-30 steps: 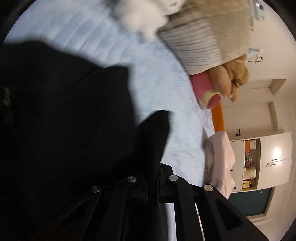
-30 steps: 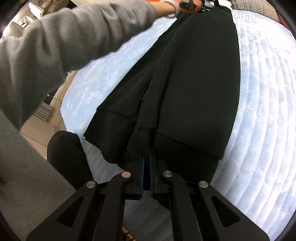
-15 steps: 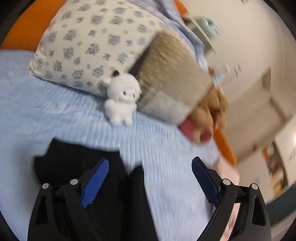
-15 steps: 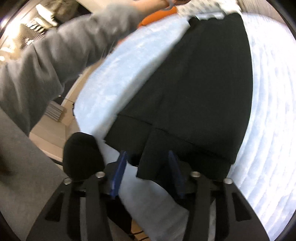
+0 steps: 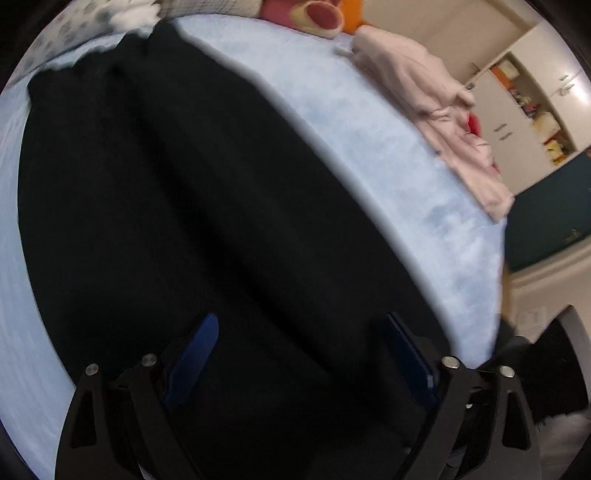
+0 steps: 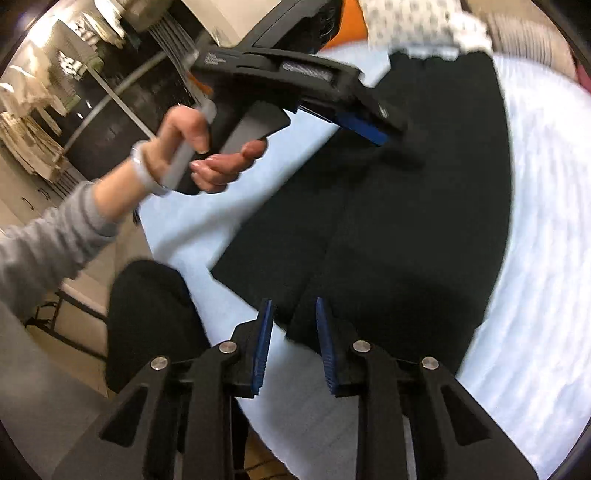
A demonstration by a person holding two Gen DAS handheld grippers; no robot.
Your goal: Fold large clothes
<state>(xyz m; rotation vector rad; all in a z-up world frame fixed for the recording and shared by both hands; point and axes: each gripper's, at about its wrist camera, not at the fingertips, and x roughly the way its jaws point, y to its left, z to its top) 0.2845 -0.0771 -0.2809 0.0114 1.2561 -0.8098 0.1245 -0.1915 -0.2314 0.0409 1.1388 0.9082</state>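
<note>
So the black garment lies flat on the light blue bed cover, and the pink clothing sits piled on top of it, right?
Not quite. The left wrist view shows the pink clothing apart from the black garment, at the far edge of the light blue bed cover. The garment does lie flat on it.

A home bedroom: a quilted bed (image 5: 388, 155) with pillows (image 6: 406, 22), soft toys (image 5: 321, 14) and a wardrobe (image 5: 517, 110).
</note>
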